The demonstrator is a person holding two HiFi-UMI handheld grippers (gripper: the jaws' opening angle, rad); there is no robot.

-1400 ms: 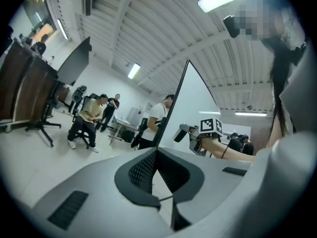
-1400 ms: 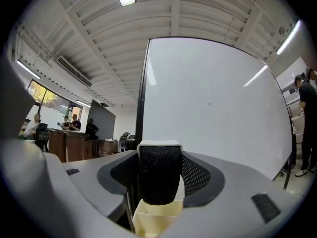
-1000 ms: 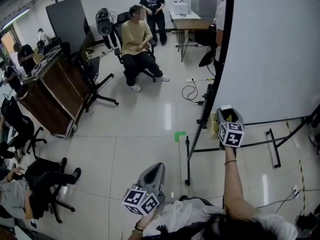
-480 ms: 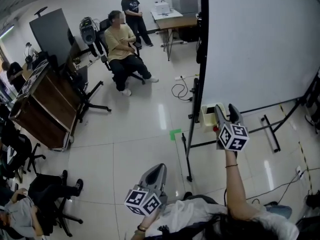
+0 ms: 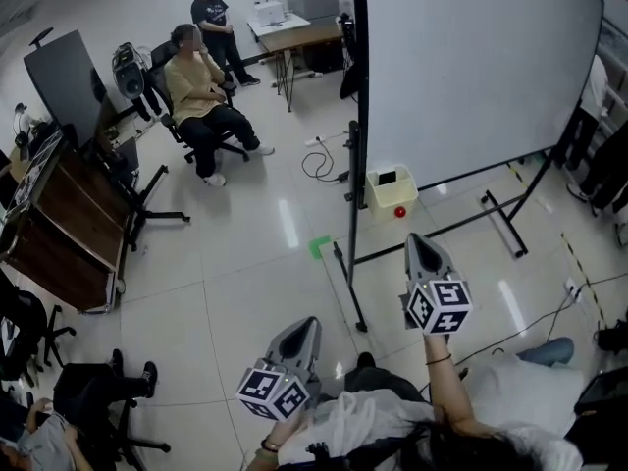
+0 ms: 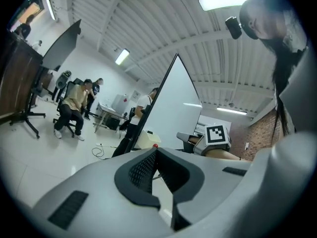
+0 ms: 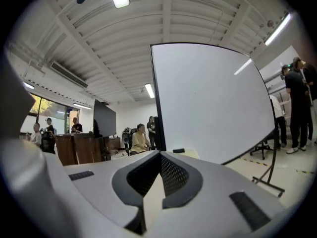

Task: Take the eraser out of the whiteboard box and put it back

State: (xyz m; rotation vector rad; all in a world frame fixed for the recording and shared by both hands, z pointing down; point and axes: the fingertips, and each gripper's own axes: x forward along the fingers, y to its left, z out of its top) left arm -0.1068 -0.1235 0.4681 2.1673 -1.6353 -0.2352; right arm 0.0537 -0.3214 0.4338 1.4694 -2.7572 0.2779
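A cream whiteboard box [image 5: 391, 196] hangs at the lower left corner of the whiteboard [image 5: 471, 67], with a black eraser [image 5: 388, 177] lying in its top and a red knob [image 5: 399, 211] on its front. My right gripper [image 5: 416, 239] is held level a short way in front of the box, jaws shut and empty. In the right gripper view its closed tips [image 7: 160, 153] point at the box [image 7: 190, 153] and eraser [image 7: 178, 150]. My left gripper [image 5: 312, 323] hovers low at the left, jaws shut [image 6: 157, 150] on nothing, aimed toward the box [image 6: 145, 140].
The whiteboard stand's black legs [image 5: 345, 283] spread over the tiled floor between me and the box. A seated person [image 5: 201, 96] and a standing person [image 5: 214, 23] are at the back left, next to desks [image 5: 59, 224], office chairs and a cable [image 5: 319, 165].
My right gripper has drawn back from the box toward me and its jaws have gone from open to shut, empty. The view has swung right, showing more whiteboard. The left gripper barely shifted.
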